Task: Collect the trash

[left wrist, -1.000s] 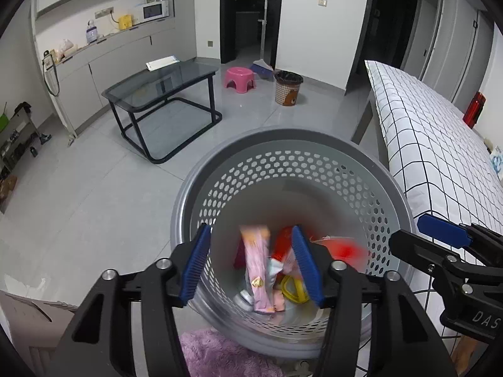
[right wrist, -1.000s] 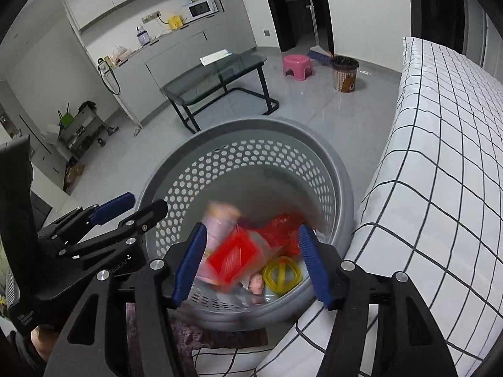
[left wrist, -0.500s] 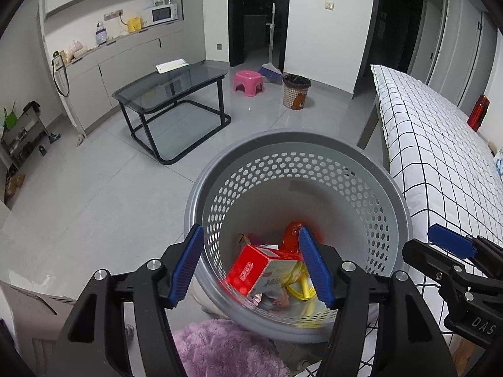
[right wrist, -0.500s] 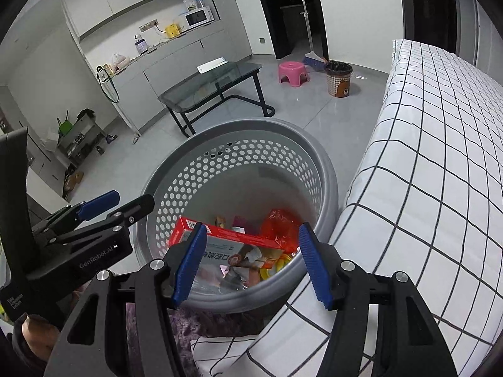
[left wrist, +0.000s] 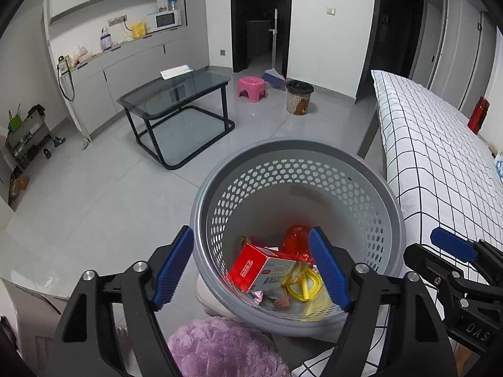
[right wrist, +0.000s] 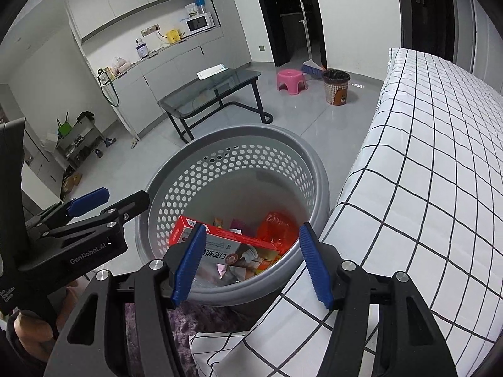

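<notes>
Grey tiled floor [left wrist: 103,194], cabinets along the far left wall, a glass table [left wrist: 176,94] mid-room, a pink stool [left wrist: 251,85] and a small patterned bin [left wrist: 299,97] by the dark doorway, checked bedsheet [left wrist: 440,163] running down the right.

Front and centre: grey perforated basket [left wrist: 295,169], just beside the bed edge, purple fluffy fabric [left wrist: 220,348] below its near rim.

Left gripper [left wrist: 251,267] hovering over the basket's near-left rim, jaws opening right now, nothing between the pads, only the view down into the basket. Right gripper [right wrist: 251,264] hanging above the near rim on the bed side, jaws parted and empty too.

Down in the basket, left to right: red and white carton [left wrist: 261,271], lying flat, long axis running from lower left up toward the right in the right wrist view, red end panel facing the left wall of the basket. Probably light and fairly stiff, crushable if squeezed hard; best taken across its narrow faces near the middle. Then a yellow ring-shaped thing [left wrist: 306,284], likely thin plastic, light and springy. Then a crumpled red plastic bag [right wrist: 276,226] against the back right, soft, slippery, no real axis; a pinch on any bunched fold should do. Smaller wrappers underneath, too jumbled to tell apart.
</notes>
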The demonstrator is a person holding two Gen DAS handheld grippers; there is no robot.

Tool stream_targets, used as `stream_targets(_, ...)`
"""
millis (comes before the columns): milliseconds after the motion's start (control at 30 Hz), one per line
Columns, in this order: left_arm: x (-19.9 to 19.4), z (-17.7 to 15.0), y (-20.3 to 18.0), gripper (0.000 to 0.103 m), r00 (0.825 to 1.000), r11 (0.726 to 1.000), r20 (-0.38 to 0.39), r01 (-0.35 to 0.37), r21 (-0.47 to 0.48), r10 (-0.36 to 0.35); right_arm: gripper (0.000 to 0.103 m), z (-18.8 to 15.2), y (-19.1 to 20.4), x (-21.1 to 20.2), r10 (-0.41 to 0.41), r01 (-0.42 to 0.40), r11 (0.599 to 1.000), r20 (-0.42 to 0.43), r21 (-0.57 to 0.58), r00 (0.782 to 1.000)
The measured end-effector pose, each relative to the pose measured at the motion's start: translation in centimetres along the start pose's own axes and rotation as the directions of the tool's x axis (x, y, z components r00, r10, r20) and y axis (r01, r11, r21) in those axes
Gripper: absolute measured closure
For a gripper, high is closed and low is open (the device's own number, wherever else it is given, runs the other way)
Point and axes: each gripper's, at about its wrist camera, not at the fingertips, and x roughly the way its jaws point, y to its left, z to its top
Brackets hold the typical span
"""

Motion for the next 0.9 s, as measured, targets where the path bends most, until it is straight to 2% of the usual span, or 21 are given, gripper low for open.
stream_targets(233, -0.7, 0.0, -0.3, 0.022, 1.0, 1.0, 0.011, -0.02, 0.011, 0.02, 0.041, 0.0, 0.0, -0.6, -0.004, 0.004, 1.0, 0.017, 0.002, 1.0)
stream_targets(500, -1.3, 0.1, -0.3, 0.011, 0.999, 0.999, 0.025, -0.045, 0.012, 0.045, 0.04, 0.0, -0.2, -0.7, -0.001, 0.001, 1.0, 0.023, 0.006, 1.0)
stream_targets(900, -1.5, 0.1, -0.9, 0.007, 0.998, 0.998, 0.024, -0.055, 0.028, 0.055, 0.04, 0.1, -0.4, -1.1, 0.004, -0.005, 1.0, 0.028, 0.008, 1.0)
